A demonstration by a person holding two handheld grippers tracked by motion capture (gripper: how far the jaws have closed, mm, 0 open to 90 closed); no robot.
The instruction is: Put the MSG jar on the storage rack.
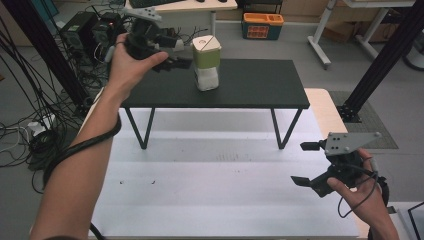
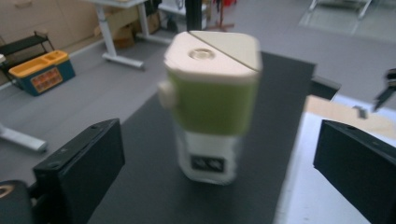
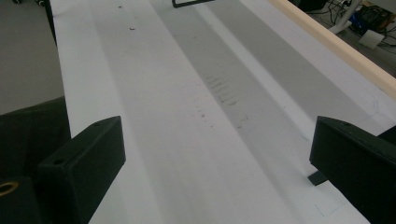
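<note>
Where the white table (image 1: 220,200) lies nearest us, smooth and matte with faint scuffs, we see the right gripper (image 1: 306,162) at four o'clock, its flat black fingers spread wide over bare surface. Beyond stands a small black table (image 1: 260,85) on thin angled legs. On it, toward eleven o'clock, a boxy container (image 1: 206,62) stands upright, long axis vertical: green plastic band, clear lower body, cream lid. The left gripper (image 1: 177,55) hovers just beside it, fingers apart, not touching. From the left gripper view we alone make out the lid's round button (image 2: 201,54), a side knob (image 2: 166,94) and a dark label (image 2: 208,164).
</note>
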